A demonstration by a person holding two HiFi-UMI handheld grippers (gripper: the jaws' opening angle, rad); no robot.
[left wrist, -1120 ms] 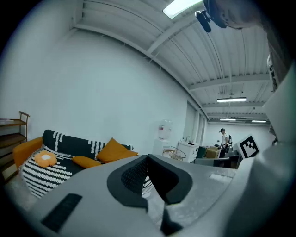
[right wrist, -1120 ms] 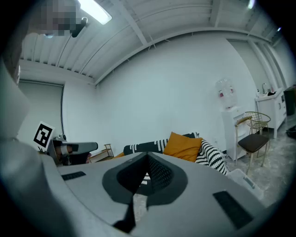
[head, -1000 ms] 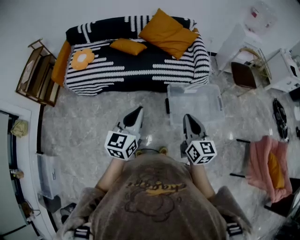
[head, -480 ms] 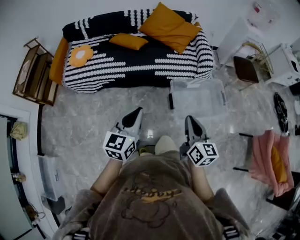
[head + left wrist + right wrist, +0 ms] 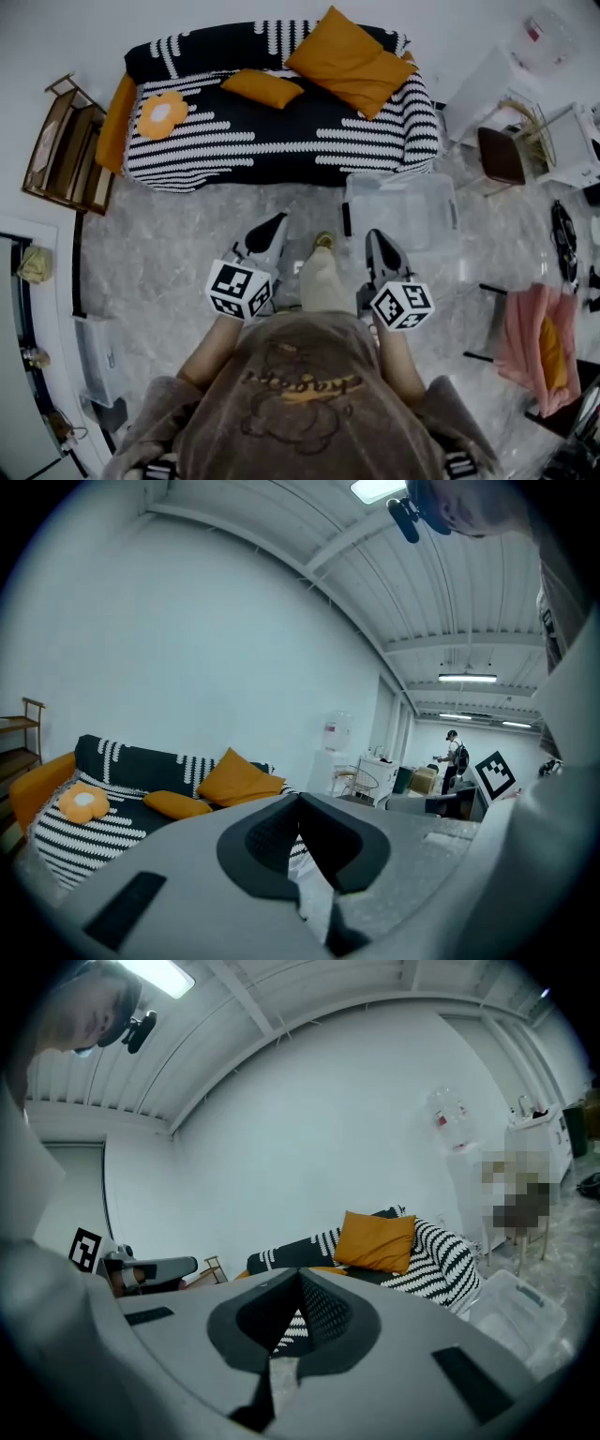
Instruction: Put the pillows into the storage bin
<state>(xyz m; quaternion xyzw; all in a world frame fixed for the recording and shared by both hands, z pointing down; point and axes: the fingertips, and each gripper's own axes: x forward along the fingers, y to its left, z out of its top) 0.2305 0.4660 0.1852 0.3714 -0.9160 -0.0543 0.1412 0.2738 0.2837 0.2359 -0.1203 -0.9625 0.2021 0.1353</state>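
**On the sofa, pillows untouched; both tongs clenched and empty**

On the striped sofa (image 5: 281,141) against the back wall lie the large orange pillow (image 5: 352,61), propped at the right of the backrest, the small orange pillow (image 5: 262,87) flat on the seat beside it, and the flower-shaped cushion (image 5: 162,114) towards the left end. The clear storage bin (image 5: 398,180) stands empty on the floor, just beside the sofa's front right corner.

The left tongs (image 5: 275,225) and right tongs (image 5: 377,240) are held side by side, well apart from the pillows, both pointing at the sofa. Each gripper view shows the pads pressed together with nothing between them.

Compared with a second ago, the sofa and bin sit a little lower and closer in the head view. The person's leg (image 5: 321,281) has come forward between the two tongs, where only slipper tips showed before. The pillows lie as they did.

Bare marbled floor (image 5: 169,244) runs from the person to the sofa's front edge, widest on the left. A wooden shelf (image 5: 66,145) bounds the sofa's left end. A brown chair (image 5: 502,155) and a pink-draped seat (image 5: 530,337) crowd the right side beyond the bin.
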